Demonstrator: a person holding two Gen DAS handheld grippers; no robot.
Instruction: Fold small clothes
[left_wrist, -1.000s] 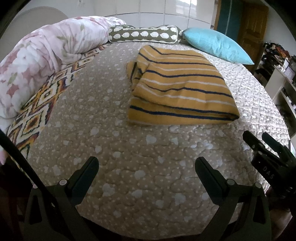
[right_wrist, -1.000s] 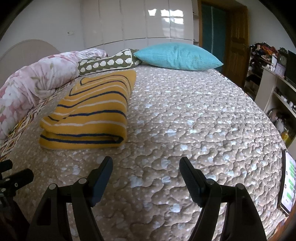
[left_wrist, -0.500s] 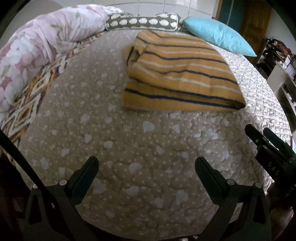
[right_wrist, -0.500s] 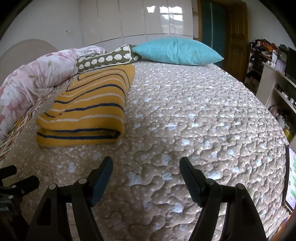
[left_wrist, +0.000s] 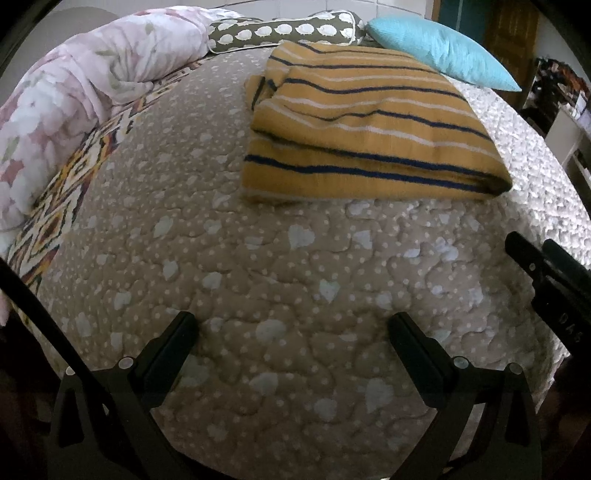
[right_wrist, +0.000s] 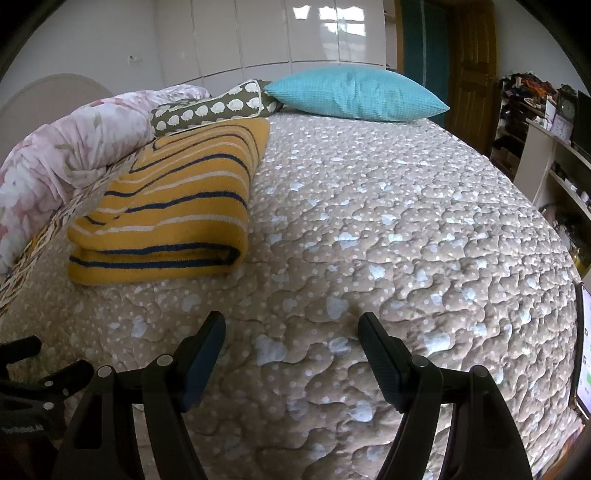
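Observation:
A folded yellow garment (left_wrist: 369, 136) with navy and white stripes lies flat on the beige quilted bedspread (left_wrist: 280, 280); the right wrist view shows the same garment (right_wrist: 170, 214) at the left. My left gripper (left_wrist: 293, 332) hovers open over bare quilt, well short of the garment's near edge, with nothing between its fingers. My right gripper (right_wrist: 291, 332) is also open and empty, over the quilt to the right of the garment. The right gripper's fingers (left_wrist: 546, 269) show at the left view's right edge.
A pink floral duvet (left_wrist: 74, 92) is bunched along the left side over a patterned sheet (left_wrist: 62, 199). An olive bolster (left_wrist: 280, 31) and a turquoise pillow (right_wrist: 354, 94) lie at the head. Shelving (right_wrist: 550, 155) stands right of the bed. A lit screen (right_wrist: 585, 350) sits at the right edge.
Both grippers have drifted slightly forward and lower toward the bed, so the folded garment looks a little nearer. Both stayed open; the garment has not moved.

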